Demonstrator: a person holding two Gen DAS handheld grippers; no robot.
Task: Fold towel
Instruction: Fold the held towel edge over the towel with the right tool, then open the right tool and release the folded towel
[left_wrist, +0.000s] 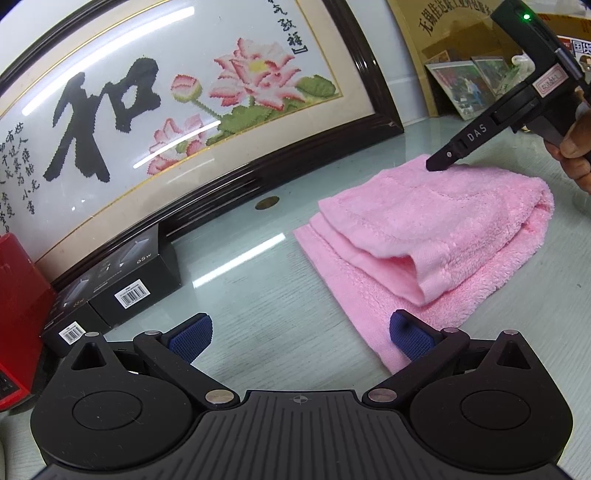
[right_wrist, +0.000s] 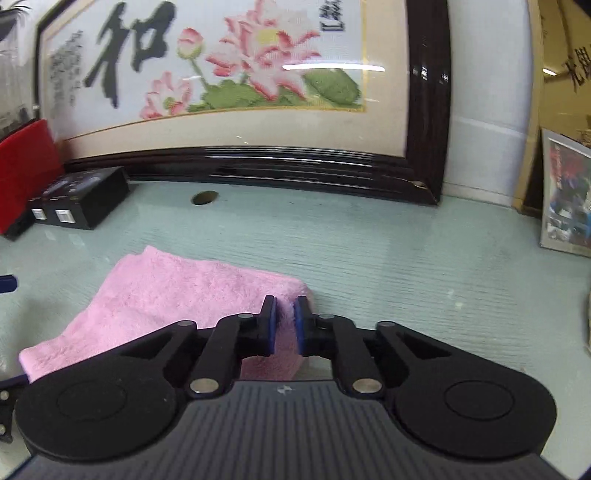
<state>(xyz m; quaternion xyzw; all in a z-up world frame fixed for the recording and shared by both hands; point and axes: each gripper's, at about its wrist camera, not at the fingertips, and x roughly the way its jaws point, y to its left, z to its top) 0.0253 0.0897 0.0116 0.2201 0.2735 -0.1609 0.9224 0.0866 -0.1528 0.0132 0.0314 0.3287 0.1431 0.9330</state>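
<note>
Leaning against the wall at the back of the bench (left_wrist: 258, 273): one framed embroidery (left_wrist: 155, 96), a big black character and pink lotus blooms under glass. One bench, pale green, glossy. One towel (left_wrist: 443, 236), pink, folded in layers, lying flat on the bench right of centre in the left view. One red box (left_wrist: 18, 295) at the far left. Two black boxes (left_wrist: 122, 280) with barcode labels, side by side before the frame. One small brown disc (left_wrist: 267, 202) on the bench near the frame's lower edge.

Two tongs. Left tongs (left_wrist: 299, 336): blue pads spread wide, holding nothing; its right pad sits over the towel's near corner, rest of the towel ahead and to the right. Right tongs (right_wrist: 284, 321): narrow, pads pinching a fold at the towel's far right corner; the towel spreads out to their left. A hand (left_wrist: 572, 155) grips their handle.
</note>
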